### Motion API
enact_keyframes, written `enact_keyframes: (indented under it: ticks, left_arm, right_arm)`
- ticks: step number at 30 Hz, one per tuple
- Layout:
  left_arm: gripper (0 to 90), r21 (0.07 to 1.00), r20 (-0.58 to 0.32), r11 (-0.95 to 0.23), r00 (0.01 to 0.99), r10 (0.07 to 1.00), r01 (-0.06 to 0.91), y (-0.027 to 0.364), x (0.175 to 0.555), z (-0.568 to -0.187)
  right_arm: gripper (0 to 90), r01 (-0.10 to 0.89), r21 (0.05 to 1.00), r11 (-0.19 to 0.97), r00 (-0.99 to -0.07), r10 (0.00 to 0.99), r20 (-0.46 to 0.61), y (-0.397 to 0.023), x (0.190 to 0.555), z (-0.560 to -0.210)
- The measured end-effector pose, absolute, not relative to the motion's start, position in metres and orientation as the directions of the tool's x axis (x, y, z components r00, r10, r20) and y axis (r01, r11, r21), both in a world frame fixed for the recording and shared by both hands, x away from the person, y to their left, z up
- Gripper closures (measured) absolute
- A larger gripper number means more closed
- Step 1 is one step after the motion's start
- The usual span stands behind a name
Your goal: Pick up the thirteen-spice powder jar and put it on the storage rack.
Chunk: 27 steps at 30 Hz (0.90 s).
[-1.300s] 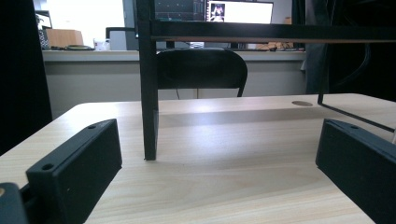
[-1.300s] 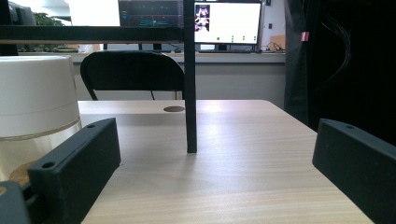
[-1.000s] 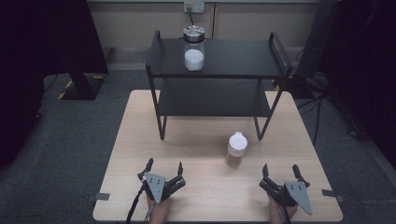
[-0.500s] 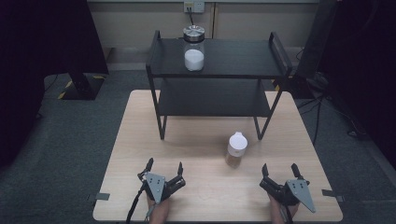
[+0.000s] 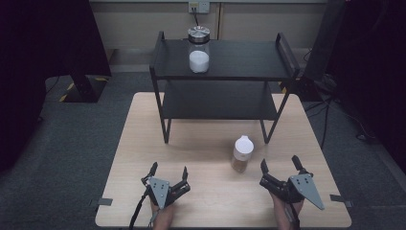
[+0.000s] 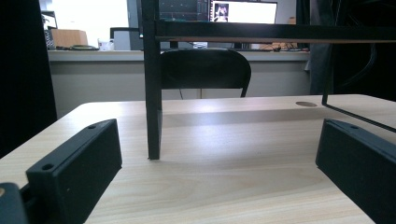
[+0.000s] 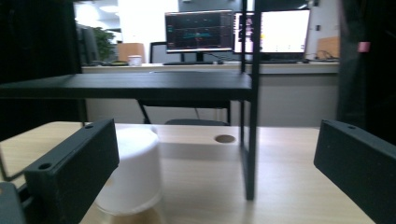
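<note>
The high view looks forward and down on the whole table (image 5: 143,143). Each gripper view sits low at the near edge, facing the shelf (image 6: 153,93); the right one also has the bottle (image 7: 133,172) close ahead.

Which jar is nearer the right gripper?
The white-capped jar on the table, just ahead-left of the right gripper. The other, the steel-lidded jar, stands far back on the rack top.

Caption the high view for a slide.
Two open grippers, left and right, rest near a white-capped bottle before a black shelf.
</note>
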State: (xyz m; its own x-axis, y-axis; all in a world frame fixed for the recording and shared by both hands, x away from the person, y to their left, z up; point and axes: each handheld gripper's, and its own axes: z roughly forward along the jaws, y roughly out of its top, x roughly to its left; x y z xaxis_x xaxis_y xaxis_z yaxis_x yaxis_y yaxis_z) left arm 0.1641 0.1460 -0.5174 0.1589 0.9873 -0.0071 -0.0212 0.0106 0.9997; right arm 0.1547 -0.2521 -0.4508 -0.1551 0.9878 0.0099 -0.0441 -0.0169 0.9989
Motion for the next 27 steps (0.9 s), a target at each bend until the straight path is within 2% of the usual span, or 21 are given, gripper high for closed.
enact_keyframes:
  ticks: [10,27]
  left_arm:
    - [0.0,1.000,-0.005,0.009,0.164,0.986,-0.021,0.147,0.164,-0.517]
    - [0.0,1.000,-0.006,0.009,0.163,0.987,-0.021,0.147,0.164,-0.517]
  right_arm:
    - [0.2,-0.012,1.000,0.016,-0.234,0.972,-0.018,-0.217,0.181,-0.445]
    - [4.1,0.002,0.999,0.047,-0.187,0.981,-0.046,-0.181,0.214,-0.465]
